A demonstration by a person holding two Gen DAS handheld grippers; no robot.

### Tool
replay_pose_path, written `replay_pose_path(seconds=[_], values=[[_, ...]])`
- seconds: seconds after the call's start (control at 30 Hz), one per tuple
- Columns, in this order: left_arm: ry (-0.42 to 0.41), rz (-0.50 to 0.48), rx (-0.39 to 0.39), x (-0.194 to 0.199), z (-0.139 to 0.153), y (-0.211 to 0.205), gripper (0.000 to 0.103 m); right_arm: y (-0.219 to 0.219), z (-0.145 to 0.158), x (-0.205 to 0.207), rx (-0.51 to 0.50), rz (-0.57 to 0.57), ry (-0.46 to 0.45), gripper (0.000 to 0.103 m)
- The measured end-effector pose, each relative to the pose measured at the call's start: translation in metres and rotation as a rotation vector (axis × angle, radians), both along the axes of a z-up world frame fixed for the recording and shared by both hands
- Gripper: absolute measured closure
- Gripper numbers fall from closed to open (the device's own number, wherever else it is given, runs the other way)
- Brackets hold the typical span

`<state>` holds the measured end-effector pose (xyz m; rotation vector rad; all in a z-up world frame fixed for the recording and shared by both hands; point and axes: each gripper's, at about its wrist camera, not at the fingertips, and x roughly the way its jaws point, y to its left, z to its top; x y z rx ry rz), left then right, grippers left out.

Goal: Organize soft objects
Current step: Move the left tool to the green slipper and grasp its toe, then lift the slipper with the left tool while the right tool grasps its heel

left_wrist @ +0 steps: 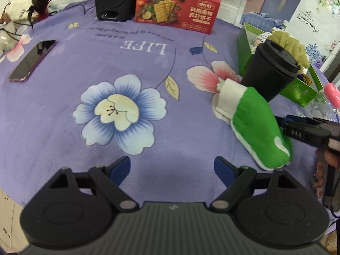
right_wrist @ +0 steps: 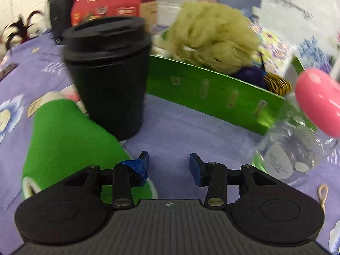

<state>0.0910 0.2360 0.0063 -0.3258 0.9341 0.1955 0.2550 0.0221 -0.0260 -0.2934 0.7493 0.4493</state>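
Left wrist view: the left gripper [left_wrist: 172,167] hovered over the purple floral cloth [left_wrist: 106,63] with its blue-tipped fingers spread wide, nothing between them. The black lidded cup [left_wrist: 269,70] served as landmark — the green and white stocking [left_wrist: 255,125] lay flat just in front of it, its white cuff touching the cup's base. Behind the cup stood the green box [left_wrist: 297,89] holding a beige fluffy item [left_wrist: 291,46]. The right gripper [left_wrist: 284,121] reached in beside the stocking's toe end.

Right wrist view: the right gripper [right_wrist: 169,161] had its fingers apart, empty — one finger over the stocking [right_wrist: 68,136] left of the cup [right_wrist: 108,74]. The green box [right_wrist: 212,93] sat right of the cup.
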Motion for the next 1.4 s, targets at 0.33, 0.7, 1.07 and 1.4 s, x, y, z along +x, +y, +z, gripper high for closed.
replay_pose_path(seconds=[0.33, 0.7, 1.07, 1.4], values=[[0.041, -0.016, 0.022, 0.017, -0.012, -0.005, 0.018, 0.003, 0.005, -0.109, 0.054, 0.203, 0.024, 0.076], [-0.007, -0.066, -0.091, 0.03, 0.01, 0.0, 0.018, -0.067, 0.018, -0.125, 0.431, -0.044, 0.066, 0.075], [0.065, -0.26, -0.208, 0.074, -0.002, -0.035, 0.018, -0.064, -0.003, -0.123, 0.554, 0.006, 0.235, 0.073], [0.114, -0.287, -0.167, 0.111, -0.012, -0.065, 0.018, -0.019, 0.001, -0.109, 0.456, 0.172, 0.256, 0.067]])
